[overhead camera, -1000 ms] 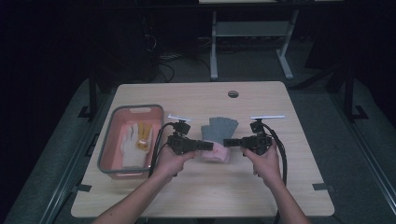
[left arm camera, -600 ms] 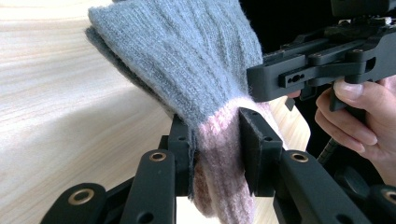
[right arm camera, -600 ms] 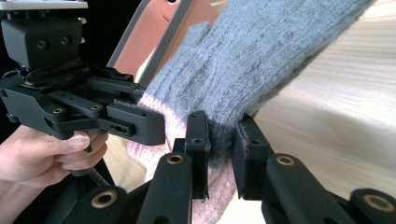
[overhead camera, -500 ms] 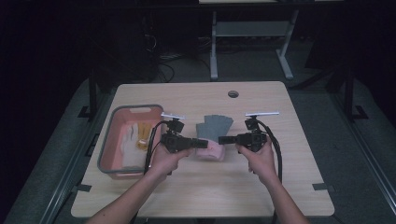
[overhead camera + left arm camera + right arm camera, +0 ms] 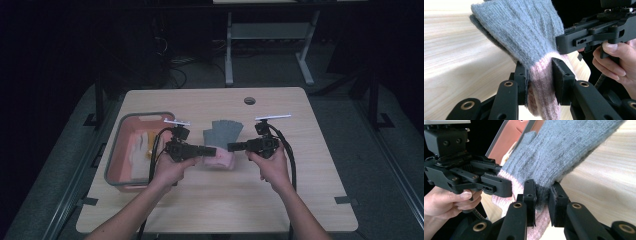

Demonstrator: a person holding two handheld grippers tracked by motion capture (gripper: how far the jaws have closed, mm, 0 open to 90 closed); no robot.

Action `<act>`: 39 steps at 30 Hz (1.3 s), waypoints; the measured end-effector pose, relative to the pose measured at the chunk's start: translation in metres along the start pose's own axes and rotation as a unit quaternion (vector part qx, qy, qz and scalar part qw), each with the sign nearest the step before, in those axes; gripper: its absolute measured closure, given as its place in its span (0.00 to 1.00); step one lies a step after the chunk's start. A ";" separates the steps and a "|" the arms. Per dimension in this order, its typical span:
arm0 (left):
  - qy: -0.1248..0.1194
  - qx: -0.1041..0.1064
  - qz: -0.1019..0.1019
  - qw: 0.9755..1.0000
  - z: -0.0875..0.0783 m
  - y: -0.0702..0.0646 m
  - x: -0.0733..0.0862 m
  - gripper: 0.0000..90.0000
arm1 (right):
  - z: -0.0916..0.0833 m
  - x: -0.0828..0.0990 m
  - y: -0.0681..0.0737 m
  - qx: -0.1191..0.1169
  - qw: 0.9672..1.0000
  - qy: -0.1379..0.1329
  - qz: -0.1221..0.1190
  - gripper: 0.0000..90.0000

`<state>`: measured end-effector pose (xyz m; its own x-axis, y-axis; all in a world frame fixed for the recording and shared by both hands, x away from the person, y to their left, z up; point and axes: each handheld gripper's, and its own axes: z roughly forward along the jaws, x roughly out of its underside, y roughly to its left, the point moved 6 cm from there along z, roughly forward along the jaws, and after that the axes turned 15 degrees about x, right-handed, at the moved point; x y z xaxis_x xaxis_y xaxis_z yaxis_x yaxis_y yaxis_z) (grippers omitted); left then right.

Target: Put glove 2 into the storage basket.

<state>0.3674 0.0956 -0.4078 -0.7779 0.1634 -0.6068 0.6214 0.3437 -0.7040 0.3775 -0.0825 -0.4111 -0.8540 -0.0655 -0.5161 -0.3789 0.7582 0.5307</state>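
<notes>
Bin (image 5: 116,150) of reddish plastic sits at the table's (image 5: 310,200) left side with pale items inside. Just right of it we see the left gripper (image 5: 214,149), its jaws pinching the pink cuff of a grey knitted glove (image 5: 222,134), as the left gripper view confirms (image 5: 539,75). The glove (image 5: 524,32) hangs between both tools above the middle of the table, grey fingers pointing away from the person. On its other edge we find the right gripper (image 5: 231,147) clamped on the knit where grey meets pink (image 5: 543,195).
</notes>
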 end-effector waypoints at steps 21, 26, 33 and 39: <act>-0.018 -0.010 -0.004 1.000 -0.033 0.007 -0.004 0.76 | 0.019 -0.018 0.025 -0.013 1.000 0.012 -0.020 0.86; -0.021 -0.012 -0.003 1.000 -0.039 0.008 -0.004 0.76 | 0.022 -0.021 0.029 -0.017 1.000 0.014 -0.022 0.86; -0.025 -0.019 -0.002 1.000 -0.051 0.011 -0.005 0.76 | 0.029 -0.026 0.038 -0.024 0.999 0.016 -0.030 0.86; -0.024 -0.025 -0.003 0.999 -0.059 0.013 -0.004 0.76 | 0.035 -0.028 0.043 -0.035 0.999 0.018 -0.031 0.86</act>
<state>0.3732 0.1534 -0.3923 -0.7757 0.1174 -0.6200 0.6100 0.3914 -0.6890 0.3979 -0.0251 -0.3972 -0.8405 -0.1347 -0.5248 -0.4534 0.7052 0.5451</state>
